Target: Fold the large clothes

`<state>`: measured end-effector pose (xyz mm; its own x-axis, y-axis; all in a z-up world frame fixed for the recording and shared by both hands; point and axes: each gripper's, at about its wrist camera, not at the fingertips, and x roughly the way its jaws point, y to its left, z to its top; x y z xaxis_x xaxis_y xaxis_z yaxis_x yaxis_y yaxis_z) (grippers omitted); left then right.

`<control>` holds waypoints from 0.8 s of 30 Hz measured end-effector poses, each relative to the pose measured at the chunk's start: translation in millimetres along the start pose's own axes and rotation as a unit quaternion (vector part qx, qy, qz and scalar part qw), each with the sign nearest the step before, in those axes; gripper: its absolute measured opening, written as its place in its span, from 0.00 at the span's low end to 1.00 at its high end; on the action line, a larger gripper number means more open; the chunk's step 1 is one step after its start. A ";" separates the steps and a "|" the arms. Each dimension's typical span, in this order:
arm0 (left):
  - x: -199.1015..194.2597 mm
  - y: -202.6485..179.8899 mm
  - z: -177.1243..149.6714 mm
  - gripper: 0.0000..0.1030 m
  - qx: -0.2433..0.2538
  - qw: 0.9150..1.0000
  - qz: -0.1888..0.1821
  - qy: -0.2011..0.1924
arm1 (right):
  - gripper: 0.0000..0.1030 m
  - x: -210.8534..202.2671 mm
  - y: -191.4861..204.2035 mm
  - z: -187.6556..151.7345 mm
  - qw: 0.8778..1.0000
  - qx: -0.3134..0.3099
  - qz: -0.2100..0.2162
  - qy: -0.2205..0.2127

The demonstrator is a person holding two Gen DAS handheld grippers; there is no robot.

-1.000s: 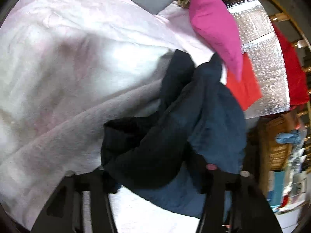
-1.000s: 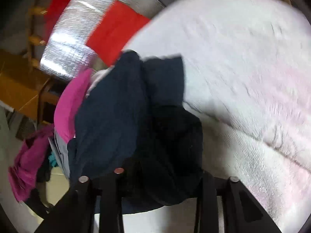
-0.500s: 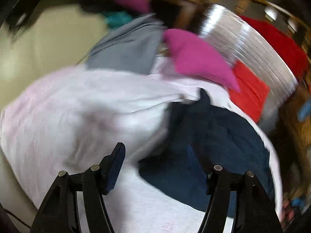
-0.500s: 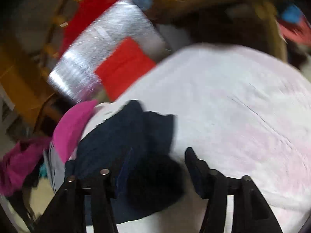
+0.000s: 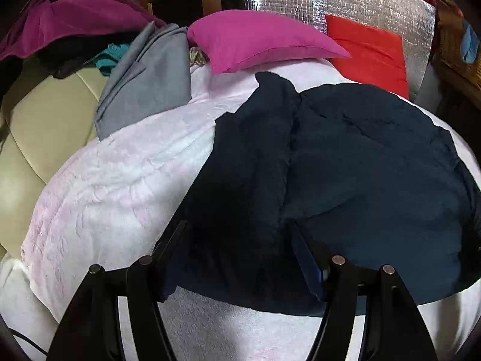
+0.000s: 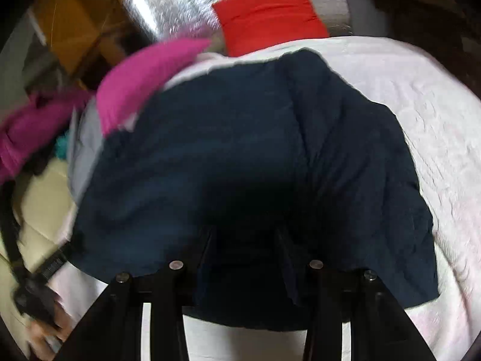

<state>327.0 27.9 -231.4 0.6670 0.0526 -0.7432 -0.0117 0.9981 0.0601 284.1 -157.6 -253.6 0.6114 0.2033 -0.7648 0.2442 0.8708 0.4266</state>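
The dark navy fabric garment (image 5: 345, 186) lies spread in a rumpled, partly doubled-over heap on the pale pink fleecy blanket (image 5: 114, 186), directly ahead of both claws. The left claw (image 5: 240, 246) has its two black fingers standing apart over the garment's near edge, the cloth lying between and under them, not pinched. The right claw (image 6: 245, 240) likewise has its fingers apart above the same dark cloth (image 6: 225, 156), though the tips are lost against the dark fabric. Beyond the garment, ahead of the left claw, a magenta pillow (image 5: 258, 39) and a red cushion (image 5: 369, 51) rest against a silver quilted foil panel (image 5: 345, 3). Ahead and to its left lies a folded grey cloth (image 5: 147, 78).
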 end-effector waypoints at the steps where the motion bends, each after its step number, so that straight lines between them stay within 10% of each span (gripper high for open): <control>1: 0.5 -0.6 0.2 0.66 0.003 1.000 0.002 0.000 | 0.43 -1.5 0.2 1.6 1.000 -0.002 0.002 0.001; 8: 1.3 -4.6 -1.7 0.66 0.011 1.000 0.013 -0.005 | 0.43 -31.2 -2.9 20.6 0.994 0.026 0.054 -0.092; 15: 0.8 -6.7 -2.7 0.67 0.017 1.000 0.016 -0.010 | 0.44 24.1 6.6 27.8 1.000 0.008 0.015 -0.006; 24: 2.8 -7.0 -1.6 0.68 0.021 1.000 0.020 -0.010 | 0.44 6.0 -1.9 48.5 0.997 0.025 0.029 -0.067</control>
<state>327.8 21.1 -235.0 0.6816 0.0913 -0.7260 -0.0083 0.9931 0.1172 323.8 -179.7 -235.5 0.7198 0.1872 -0.6685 0.2407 0.8359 0.4933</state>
